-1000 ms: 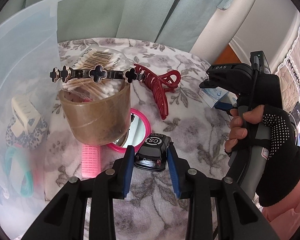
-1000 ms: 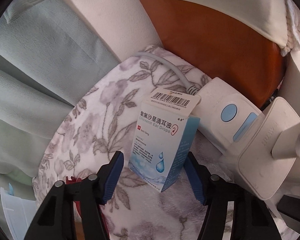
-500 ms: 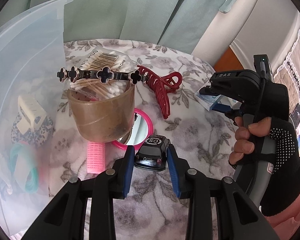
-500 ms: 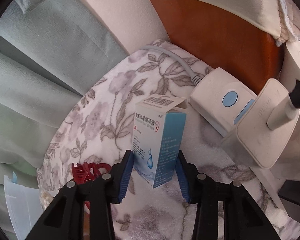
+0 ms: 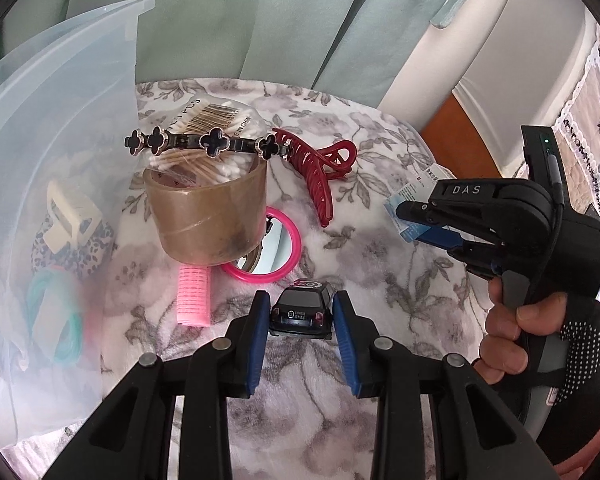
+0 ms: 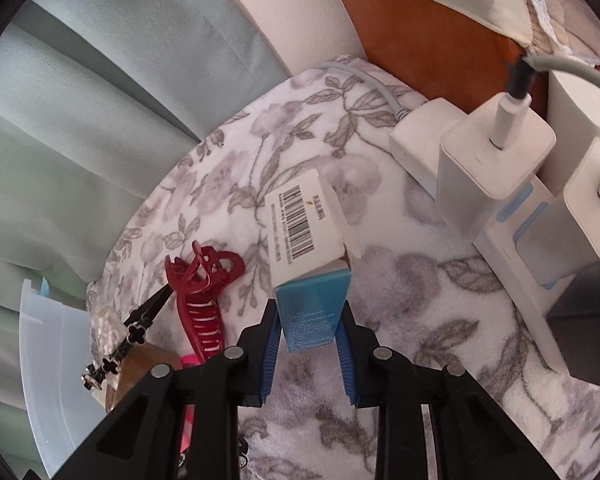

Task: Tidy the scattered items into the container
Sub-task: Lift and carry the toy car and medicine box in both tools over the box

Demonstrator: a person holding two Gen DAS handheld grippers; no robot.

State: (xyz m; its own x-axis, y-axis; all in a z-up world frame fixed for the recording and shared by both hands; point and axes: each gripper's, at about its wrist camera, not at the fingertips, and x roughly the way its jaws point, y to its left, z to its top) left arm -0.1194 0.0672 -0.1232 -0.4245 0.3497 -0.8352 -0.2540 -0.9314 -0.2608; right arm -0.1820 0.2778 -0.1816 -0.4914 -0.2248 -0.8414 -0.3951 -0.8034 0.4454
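While clamping a toy car [image 5: 302, 312] (black), the left gripper [image 5: 301, 314] matches the right gripper [image 6: 309, 322] pinching a medicine box [image 6: 312, 280], both bound for the container [image 5: 40, 128].

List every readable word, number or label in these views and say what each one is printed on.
"DAS": right gripper housing.
"PCS" and "IN CHINA", with a barcode: cotton swab pack.
Barcode with digits and Chinese print too small to read: medicine box.
Rear plate and roof marking: toy car, too small to read.
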